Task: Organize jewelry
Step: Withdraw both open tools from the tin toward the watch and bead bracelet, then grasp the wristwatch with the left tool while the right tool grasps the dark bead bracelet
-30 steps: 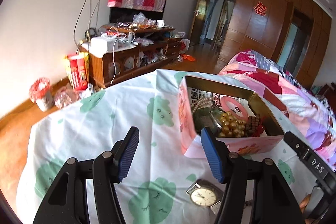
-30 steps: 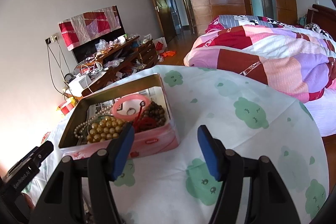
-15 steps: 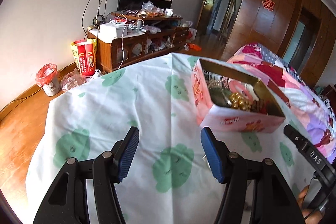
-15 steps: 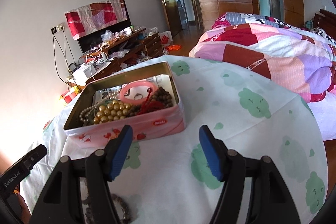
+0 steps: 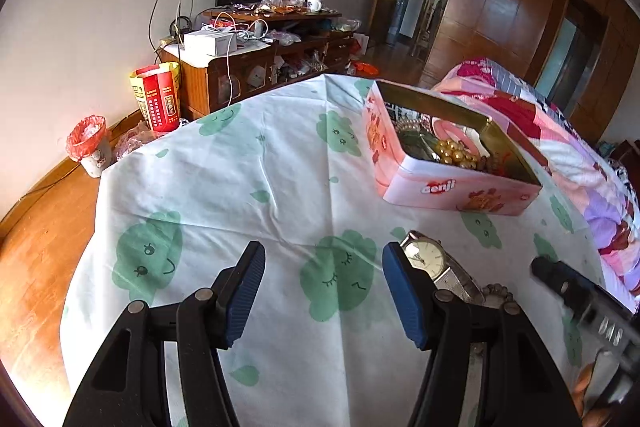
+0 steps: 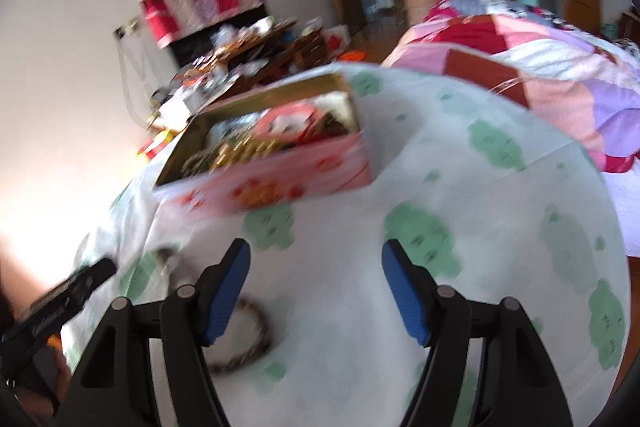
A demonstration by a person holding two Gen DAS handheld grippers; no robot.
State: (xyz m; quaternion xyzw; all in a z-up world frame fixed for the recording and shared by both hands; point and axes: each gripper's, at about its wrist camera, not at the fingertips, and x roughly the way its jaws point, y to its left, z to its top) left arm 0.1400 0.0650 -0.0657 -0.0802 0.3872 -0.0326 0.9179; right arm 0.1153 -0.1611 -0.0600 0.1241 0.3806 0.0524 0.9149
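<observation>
A pink tin box (image 5: pixel 452 183) with printed red and gold decoration and a gold-coloured inside stands lidless on the table (image 5: pixel 240 179), toward its far edge on the side nearer the bed (image 5: pixel 560 131). The table is covered by a thin white cloth printed with green smiling cloud shapes and creased with fold lines. Inside the box lies a mixed heap: a string of large round gold beads (image 5: pixel 456 153), a smooth pink bangle (image 5: pixel 452 131), a strand of small pale pearls (image 5: pixel 412 125), dark brown wooden beads and some red cord at the end nearest the bed.

Outside the box, near the table's front edge, a wristwatch (image 5: pixel 428 257) with a round pale dial and a metal link band lies flat on the cloth, just beside the left tongs' right finger. A bracelet of dark round beads (image 6: pixel 248 339) lies in a loop close behind it; in the right wrist view it is blurred and partly hidden by the right tongs' left finger.

The left tongs (image 5: pixel 324 291) are spread wide with only cloth between their ribbed blue pads. The right tongs (image 6: pixel 316 287) are spread too, their jaws having just been opening, with nothing between them but cloth.
</observation>
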